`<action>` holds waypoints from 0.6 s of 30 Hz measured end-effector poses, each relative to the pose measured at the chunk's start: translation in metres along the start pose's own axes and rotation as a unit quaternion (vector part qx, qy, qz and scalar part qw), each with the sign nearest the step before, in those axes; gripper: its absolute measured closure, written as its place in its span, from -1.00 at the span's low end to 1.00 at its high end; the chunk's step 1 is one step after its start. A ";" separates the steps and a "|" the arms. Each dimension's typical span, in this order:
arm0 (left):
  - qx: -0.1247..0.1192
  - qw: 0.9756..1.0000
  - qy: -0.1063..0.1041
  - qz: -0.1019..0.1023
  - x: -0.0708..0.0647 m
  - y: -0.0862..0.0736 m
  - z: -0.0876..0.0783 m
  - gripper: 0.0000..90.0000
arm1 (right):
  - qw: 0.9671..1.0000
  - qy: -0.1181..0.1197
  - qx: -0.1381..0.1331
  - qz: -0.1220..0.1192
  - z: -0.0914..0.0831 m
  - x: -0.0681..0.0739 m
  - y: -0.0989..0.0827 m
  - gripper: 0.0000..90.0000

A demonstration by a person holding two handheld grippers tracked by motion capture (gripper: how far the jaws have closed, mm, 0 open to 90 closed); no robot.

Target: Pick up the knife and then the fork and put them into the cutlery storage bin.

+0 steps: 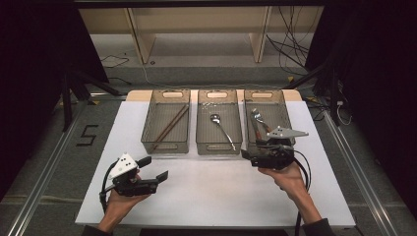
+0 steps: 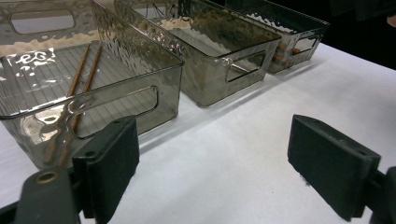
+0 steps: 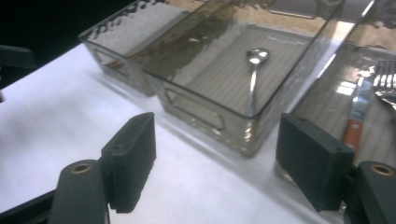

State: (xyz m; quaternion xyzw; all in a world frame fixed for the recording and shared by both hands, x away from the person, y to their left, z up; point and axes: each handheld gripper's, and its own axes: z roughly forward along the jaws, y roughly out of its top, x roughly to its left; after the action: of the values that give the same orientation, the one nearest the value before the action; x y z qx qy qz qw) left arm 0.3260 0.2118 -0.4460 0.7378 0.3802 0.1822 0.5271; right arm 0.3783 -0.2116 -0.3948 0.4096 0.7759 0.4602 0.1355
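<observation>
Three smoky clear bins stand in a row at the back of the white table (image 1: 211, 196). The left bin (image 1: 165, 147) holds a pair of brown chopsticks (image 1: 169, 125) (image 2: 81, 77). In the middle bin (image 1: 219, 147) lies a metal spoon (image 1: 222, 129) (image 3: 254, 74). The right bin (image 1: 287, 115) holds a fork (image 1: 259, 120) (image 3: 385, 77) and a wooden-handled utensil (image 3: 355, 121). My left gripper (image 1: 153, 168) (image 2: 215, 140) hovers open at the front left, nothing between its jaws. My right gripper (image 1: 253, 147) (image 3: 215, 140) stands open just in front of the middle and right bins, holding nothing.
The table's near half is bare white surface. Beyond the bins are a wooden shelf frame (image 1: 196, 29), cables on the floor and dark stands at both sides. A metal rail (image 1: 44, 172) runs along the left of the table.
</observation>
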 end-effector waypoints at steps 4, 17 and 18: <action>-0.002 1.000 0.000 -0.001 0.000 0.000 0.000 -0.64 | 1.000 0.003 -0.003 -0.016 -0.003 0.007 -0.008 -0.39; 0.000 1.000 0.001 -0.003 0.000 0.000 -0.002 -0.64 | 0.999 0.011 -0.025 -0.019 -0.009 0.018 -0.038 -0.42; -0.001 1.000 0.002 -0.003 0.000 0.000 -0.002 -0.64 | 0.999 0.013 -0.026 -0.018 -0.010 0.018 -0.040 -0.43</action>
State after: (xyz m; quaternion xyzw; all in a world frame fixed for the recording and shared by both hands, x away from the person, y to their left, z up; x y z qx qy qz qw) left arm 0.3251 0.2129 -0.4454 0.7360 0.3834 0.1820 0.5274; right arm 0.3405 -0.2130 -0.4195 0.3859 0.7728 0.4830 0.1437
